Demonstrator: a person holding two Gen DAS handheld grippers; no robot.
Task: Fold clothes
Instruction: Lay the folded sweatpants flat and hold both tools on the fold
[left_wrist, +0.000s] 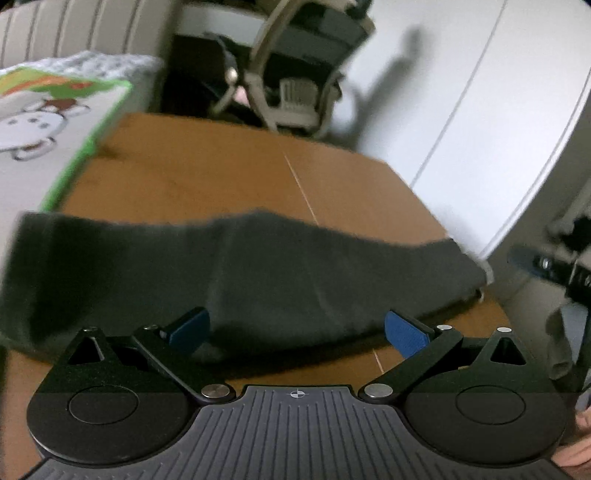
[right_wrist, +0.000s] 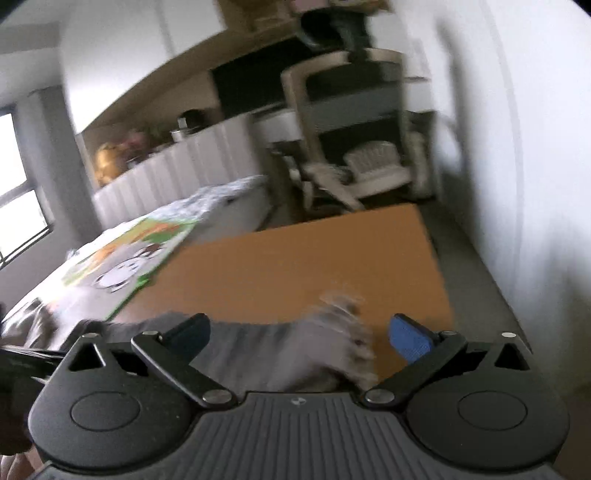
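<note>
A dark grey garment (left_wrist: 258, 273) lies folded in a long band across the brown table (left_wrist: 229, 170). My left gripper (left_wrist: 297, 332) is open, its blue pads (left_wrist: 404, 338) just in front of the garment's near edge, holding nothing. In the right wrist view the same garment (right_wrist: 291, 350) looks grey and blurred, with its right end lying between the open jaws of my right gripper (right_wrist: 301, 338). The right gripper also shows at the right edge of the left wrist view (left_wrist: 569, 273).
A cartoon-print mat with a green border (left_wrist: 44, 122) covers a bed left of the table; it also shows in the right wrist view (right_wrist: 129, 251). A chair (left_wrist: 295, 85) and a small white seat stand beyond the table's far edge. A white wall (right_wrist: 517, 184) runs along the right.
</note>
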